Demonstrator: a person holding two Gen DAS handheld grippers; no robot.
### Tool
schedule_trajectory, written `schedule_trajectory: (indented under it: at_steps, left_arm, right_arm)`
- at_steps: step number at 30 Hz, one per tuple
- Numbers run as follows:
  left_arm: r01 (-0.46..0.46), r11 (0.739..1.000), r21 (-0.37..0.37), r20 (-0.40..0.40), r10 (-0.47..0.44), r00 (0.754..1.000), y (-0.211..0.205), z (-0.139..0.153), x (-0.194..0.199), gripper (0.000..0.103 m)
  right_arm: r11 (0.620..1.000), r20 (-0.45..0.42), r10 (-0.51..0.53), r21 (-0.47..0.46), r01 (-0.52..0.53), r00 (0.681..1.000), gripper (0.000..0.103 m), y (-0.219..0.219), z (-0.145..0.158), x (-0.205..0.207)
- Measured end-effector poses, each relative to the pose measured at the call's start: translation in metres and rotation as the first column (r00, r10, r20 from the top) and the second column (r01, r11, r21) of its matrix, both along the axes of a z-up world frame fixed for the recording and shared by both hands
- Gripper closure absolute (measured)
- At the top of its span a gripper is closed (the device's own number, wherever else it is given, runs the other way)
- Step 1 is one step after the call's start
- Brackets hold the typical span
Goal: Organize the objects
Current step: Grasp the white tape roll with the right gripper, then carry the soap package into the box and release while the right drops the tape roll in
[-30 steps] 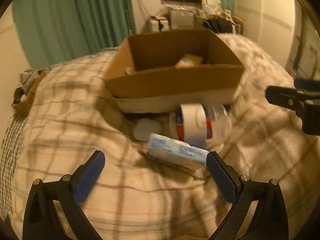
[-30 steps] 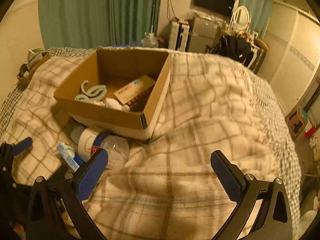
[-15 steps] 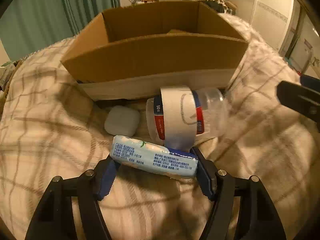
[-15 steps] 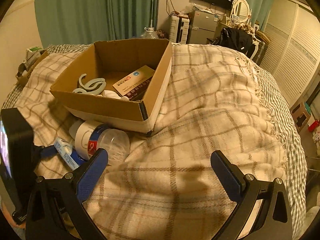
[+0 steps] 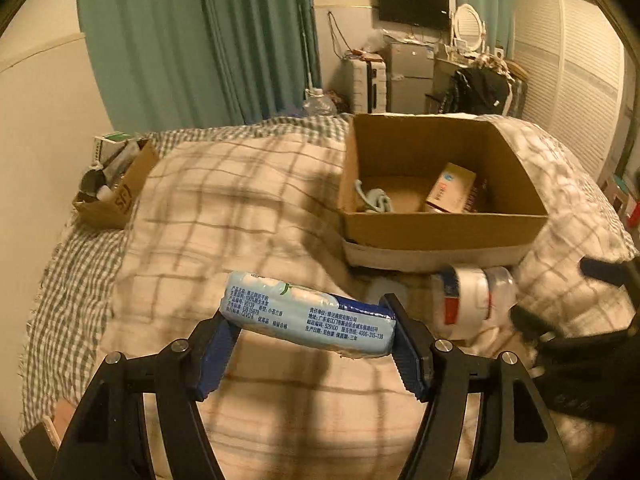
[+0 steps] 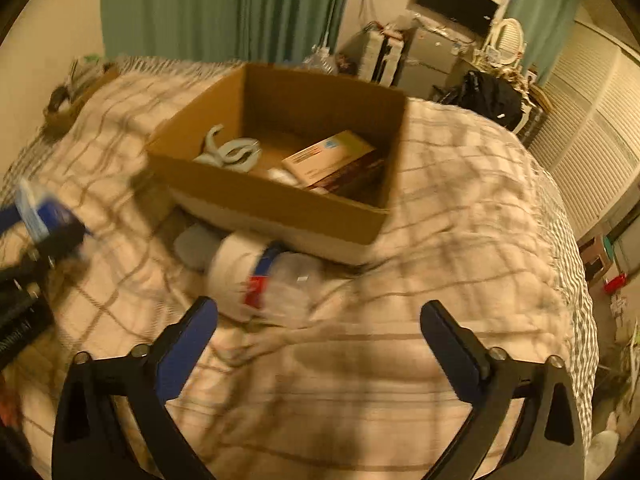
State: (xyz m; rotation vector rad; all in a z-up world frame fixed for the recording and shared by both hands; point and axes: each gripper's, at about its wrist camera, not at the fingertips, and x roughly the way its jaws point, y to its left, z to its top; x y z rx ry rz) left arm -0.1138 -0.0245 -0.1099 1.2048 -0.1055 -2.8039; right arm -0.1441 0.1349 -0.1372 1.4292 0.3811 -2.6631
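Observation:
My left gripper (image 5: 310, 346) is shut on a light blue tissue pack (image 5: 308, 316) and holds it above the plaid blanket, left of the cardboard box (image 5: 440, 228). The pack and gripper also show at the left edge of the right wrist view (image 6: 36, 212). The box (image 6: 280, 204) holds a pale blue hook (image 6: 232, 152) and a small carton (image 6: 328, 156). A clear bottle with a white tape roll around it (image 6: 264, 280) lies in front of the box, beside a small white case (image 6: 192, 242). My right gripper (image 6: 318, 332) is open and empty, just short of the bottle.
A small cardboard box of clutter (image 5: 116, 184) sits at the bed's far left edge. Green curtains (image 5: 200, 40), a suitcase and a cluttered desk (image 5: 420, 72) stand behind the bed. The plaid blanket (image 6: 460, 220) stretches right of the box.
My left gripper closed on the tissue pack, lifted it off the blanket and swung left. My right gripper moved closer to the bottle.

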Motion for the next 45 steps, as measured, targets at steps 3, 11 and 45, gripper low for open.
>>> schedule_trajectory:
  at_steps: [3, 11, 45]
  left_arm:
    - [-0.003, 1.0, 0.018, -0.006, 0.003, 1.0, -0.009, -0.001, 0.002, 0.032]
    - [0.003, 0.996, 0.094, 0.01, -0.004, 1.0, -0.027, -0.017, 0.001, 0.032]
    - [0.054, 0.993, 0.102, -0.037, -0.05, 0.998, 0.004, 0.025, 0.04, 0.032]
  right_arm:
    - [1.0, 0.043, -0.003, 0.017, 0.002, 0.999, 0.022, -0.021, -0.015, -0.009]
    - [0.993, 0.108, -0.104, 0.064, 0.097, 0.989, 0.041, -0.04, -0.055, -0.037]
    - [0.955, -0.097, 0.082, -0.276, -0.106, 0.992, 0.071, -0.001, 0.076, 0.047]
